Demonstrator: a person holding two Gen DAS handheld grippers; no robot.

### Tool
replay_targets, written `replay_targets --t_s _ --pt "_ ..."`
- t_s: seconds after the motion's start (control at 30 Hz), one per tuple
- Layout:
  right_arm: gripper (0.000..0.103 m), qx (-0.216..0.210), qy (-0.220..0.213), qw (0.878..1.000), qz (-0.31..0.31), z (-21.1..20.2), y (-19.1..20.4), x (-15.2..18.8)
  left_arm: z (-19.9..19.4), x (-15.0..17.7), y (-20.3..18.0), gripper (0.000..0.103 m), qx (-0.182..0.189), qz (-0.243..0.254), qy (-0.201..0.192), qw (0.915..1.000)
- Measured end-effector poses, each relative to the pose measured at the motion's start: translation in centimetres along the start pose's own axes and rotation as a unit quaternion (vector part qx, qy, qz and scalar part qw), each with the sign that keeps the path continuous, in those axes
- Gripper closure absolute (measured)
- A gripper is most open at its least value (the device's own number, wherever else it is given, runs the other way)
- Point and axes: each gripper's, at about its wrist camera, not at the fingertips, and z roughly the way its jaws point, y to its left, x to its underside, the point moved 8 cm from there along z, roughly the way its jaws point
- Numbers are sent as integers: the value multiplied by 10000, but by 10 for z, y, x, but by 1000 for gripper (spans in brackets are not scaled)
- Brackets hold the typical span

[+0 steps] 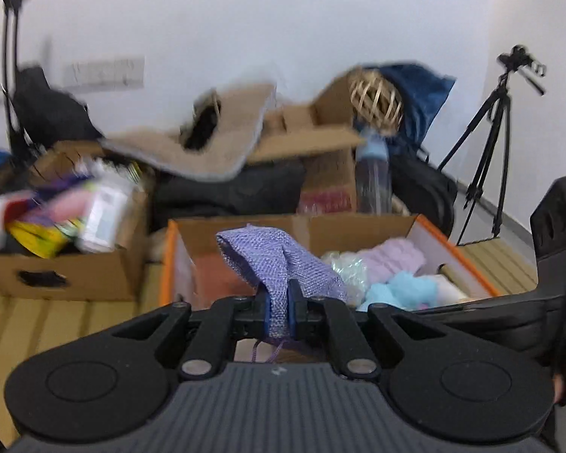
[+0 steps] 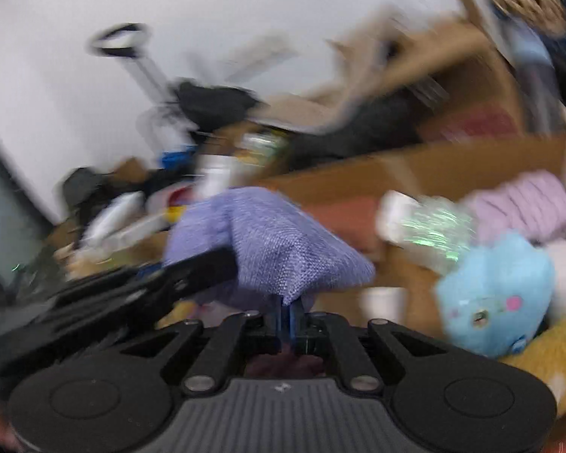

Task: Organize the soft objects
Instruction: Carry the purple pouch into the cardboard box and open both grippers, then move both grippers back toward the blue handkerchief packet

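The left gripper (image 1: 279,311) is clamped on a purple mesh cloth (image 1: 279,260), its blue pads pressed against a bunched fold of the fabric. The cloth rises from the pinch toward 12 o'clock and drapes over the near edge of an orange-trimmed cardboard box (image 1: 358,226). The right gripper (image 2: 288,319) is closed on another corner of the same cloth (image 2: 268,241), which tents up above the narrow pinch.

Inside the box, at about 2 o'clock from the left gripper, lie a light blue plush toy (image 1: 403,290), a lilac knitted piece (image 1: 392,260) and a crinkly iridescent bundle (image 1: 347,268). In the right wrist view the blue plush (image 2: 498,298) sits at 3 o'clock, near the fingers, with a yellow-brown furry item (image 2: 547,355) just below it.

At 10 o'clock in the left view stands a second cardboard box (image 1: 68,268) stuffed with mixed packaging. Behind, at 12 o'clock, a tan mat (image 1: 203,139) lies across more cartons, with a woven wicker ball (image 1: 375,100) and a clear bottle (image 1: 373,173) at 1 o'clock. A black tripod (image 1: 494,139) stands at 2 o'clock by the white wall. The right view is heavily blurred
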Motion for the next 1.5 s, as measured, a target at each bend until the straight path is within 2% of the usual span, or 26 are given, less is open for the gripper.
replay_targets --t_s 0.1,0.23,0.3,0.33,0.37,0.4,0.47,0.53,0.67,0.87,0.93,0.97,1.0,1.1,1.23,1.33,1.47,1.5 --pt "95 626 -8 9979 -172 12 -22 -4 34 8 -3 94 -50 234 328 9992" --pt "92 836 -150 9958 -347 10 -31 0 58 25 0 86 -242 500 837 9949" --pt "83 949 -163 9940 -510 8 -31 -3 58 26 3 77 -178 433 863 9952" --pt "83 981 -204 9935 -545 4 -30 -4 56 26 4 73 -139 413 889 9951" --pt "83 945 -240 9938 -542 -1 -28 -6 53 25 5 64 -110 399 889 9952" --pt "83 911 -267 9942 -514 -7 -26 -7 48 24 5 53 -153 410 859 9953" --pt "82 926 -381 9933 -579 -23 -21 -13 35 20 5 48 -206 464 761 9958" --pt "82 962 -496 9916 -703 -41 -11 -18 15 12 5 48 -194 473 680 9964" --pt "71 1059 -825 9878 -789 -93 7 -25 -35 -3 7 42 -228 455 421 9978" --pt "67 1174 -1139 9814 -1006 -174 34 -11 -124 -10 -2 40 -244 441 -11 9987" --pt "61 1165 -1274 9775 -1215 -202 46 4 -161 -5 -6 33 -203 474 -362 9980" --pt "52 1105 -1292 9758 -1377 -215 52 16 -183 1 -8 29 -280 525 -605 9964" --pt "49 1033 -1262 9747 -1531 -225 58 29 -198 8 -9 29 -377 599 -736 9948" --pt "48 1030 -1272 9717 -1705 -253 64 74 -243 39 -13 29 -666 705 -1051 9897" --pt "41 1000 -1589 9665 -1750 -290 73 134 -305 93 -22 25 -916 495 -1563 9822" --pt "37 1059 -1842 9614 -1751 -317 80 183 -341 143 -34 20 -1006 378 -1679 9799" --pt "15 1189 -2115 9492 -2005 -349 95 253 -384 206 -52 12 -1031 283 -1696 9797" --pt "13 1202 -2165 9470 -2046 -355 97 270 -395 219 -55 8 -1122 219 -1730 9783"
